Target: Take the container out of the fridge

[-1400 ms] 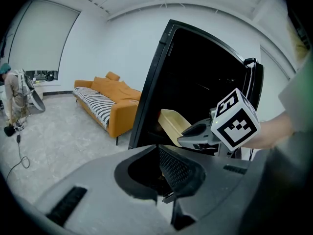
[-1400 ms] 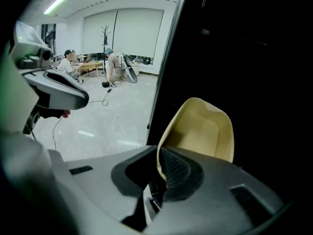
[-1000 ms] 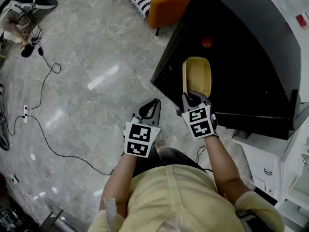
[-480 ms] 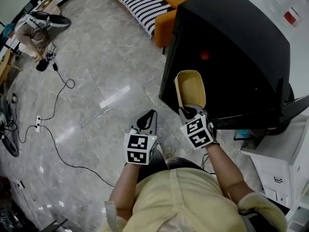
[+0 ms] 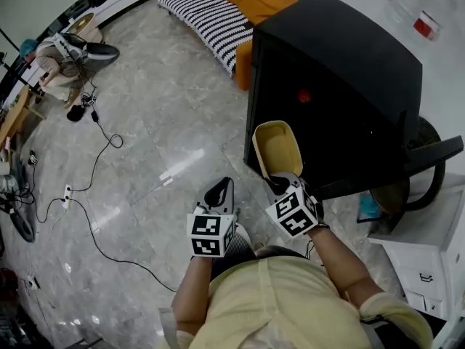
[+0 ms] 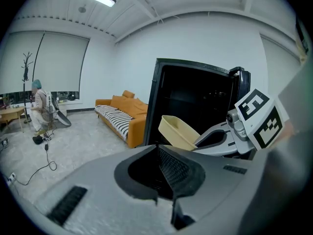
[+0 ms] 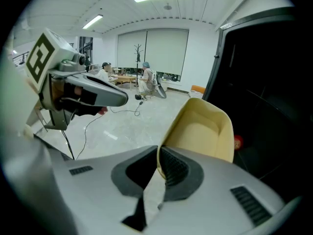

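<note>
A cream open container point(image 5: 278, 147) hangs tilted in front of the black fridge point(image 5: 341, 71), its far end still against the dark opening. My right gripper point(image 5: 280, 183) is shut on the container's near rim; in the right gripper view that thin rim point(image 7: 205, 131) sits pinched between the pads point(image 7: 171, 166). My left gripper point(image 5: 219, 193) hovers over the floor just left of the container, shut with nothing in it. The left gripper view shows the container point(image 6: 177, 131) and the right gripper point(image 6: 215, 138) ahead, before the fridge point(image 6: 195, 94).
A small red thing point(image 5: 304, 96) glows inside the fridge. An orange sofa with a striped blanket point(image 5: 218, 6) stands behind the fridge's left side. White drawers point(image 5: 421, 275) are at the right. Cables point(image 5: 94, 187) trail on the marble floor, and a person point(image 5: 62, 57) crouches far left.
The right gripper has drawn the container back from the fridge opening, towards me, and raised it. The left gripper has risen alongside, still empty.
</note>
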`<state>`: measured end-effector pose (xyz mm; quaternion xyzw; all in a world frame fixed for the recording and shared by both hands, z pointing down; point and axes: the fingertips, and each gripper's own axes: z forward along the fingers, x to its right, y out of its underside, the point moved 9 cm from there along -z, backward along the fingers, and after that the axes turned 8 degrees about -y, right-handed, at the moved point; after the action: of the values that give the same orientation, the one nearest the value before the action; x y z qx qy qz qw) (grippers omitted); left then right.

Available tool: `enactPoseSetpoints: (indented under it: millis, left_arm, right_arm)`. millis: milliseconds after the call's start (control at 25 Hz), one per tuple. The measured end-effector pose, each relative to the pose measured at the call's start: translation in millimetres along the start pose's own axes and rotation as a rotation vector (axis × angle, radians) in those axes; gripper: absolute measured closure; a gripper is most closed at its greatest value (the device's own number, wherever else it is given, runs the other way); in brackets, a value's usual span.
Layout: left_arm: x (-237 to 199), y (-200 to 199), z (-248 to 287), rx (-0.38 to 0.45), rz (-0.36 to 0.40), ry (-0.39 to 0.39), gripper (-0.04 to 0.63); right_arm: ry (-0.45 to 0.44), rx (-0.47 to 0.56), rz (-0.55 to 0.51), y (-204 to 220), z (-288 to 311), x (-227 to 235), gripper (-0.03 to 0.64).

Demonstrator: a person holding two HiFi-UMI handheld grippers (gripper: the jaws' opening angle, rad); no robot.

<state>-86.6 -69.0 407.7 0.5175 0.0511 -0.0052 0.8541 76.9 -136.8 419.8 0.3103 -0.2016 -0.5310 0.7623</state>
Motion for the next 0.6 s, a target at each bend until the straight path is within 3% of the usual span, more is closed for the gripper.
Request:
enactPoseSetpoints:
  millis: [600]
  left_arm:
    - [19,9,-36,0.037,-0.001,-0.036,0.565]
  right_arm:
    - [-0.019,0.03,-0.039,11,-39,-25,0.577]
